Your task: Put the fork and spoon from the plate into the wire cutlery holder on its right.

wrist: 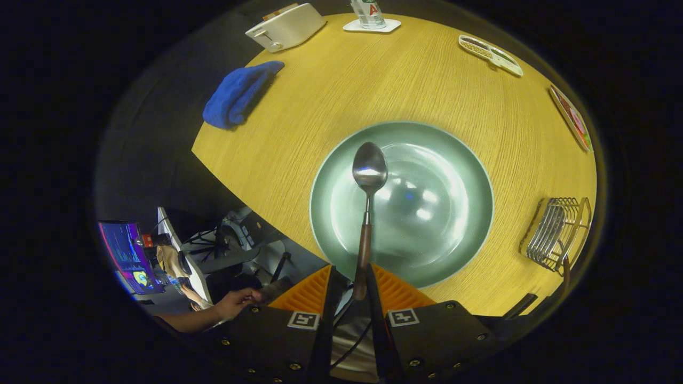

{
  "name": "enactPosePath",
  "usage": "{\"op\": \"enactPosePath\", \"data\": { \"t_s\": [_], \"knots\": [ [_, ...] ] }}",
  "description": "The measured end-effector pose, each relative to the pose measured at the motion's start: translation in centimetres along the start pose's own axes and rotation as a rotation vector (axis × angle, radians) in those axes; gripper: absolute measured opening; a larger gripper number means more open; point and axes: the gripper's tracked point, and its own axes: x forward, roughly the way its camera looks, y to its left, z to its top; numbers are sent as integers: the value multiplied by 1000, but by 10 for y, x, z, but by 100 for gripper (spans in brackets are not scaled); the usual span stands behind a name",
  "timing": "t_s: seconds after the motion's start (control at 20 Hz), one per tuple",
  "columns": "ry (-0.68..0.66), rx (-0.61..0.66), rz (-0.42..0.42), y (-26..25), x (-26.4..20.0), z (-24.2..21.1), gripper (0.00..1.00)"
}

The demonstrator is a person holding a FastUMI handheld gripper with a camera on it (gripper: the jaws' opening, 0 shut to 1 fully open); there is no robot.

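Gripper (356, 277) clenched on spoon (368, 202) handle; bowl juts ahead above the plate (459, 234); wire holder (557, 234) right.

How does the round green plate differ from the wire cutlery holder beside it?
The glossy green plate is solid, round and shallow; the metal wire cutlery holder is an open, boxy cage of thin bars. The plate lies just ahead of the gripper, under the wooden-handled spoon that the gripper holds; the holder stands off to its right. Both rest on the wooden table.

gripper (351, 277) gripping spoon (368, 197), above plate (453, 250)
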Motion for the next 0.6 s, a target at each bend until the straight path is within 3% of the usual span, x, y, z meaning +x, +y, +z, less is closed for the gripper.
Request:
{"op": "enactPosePath", "data": {
  "t_s": [0.6],
  "knots": [
    [70, -25, -57, -33, 33, -12, 32]
  ]
}}
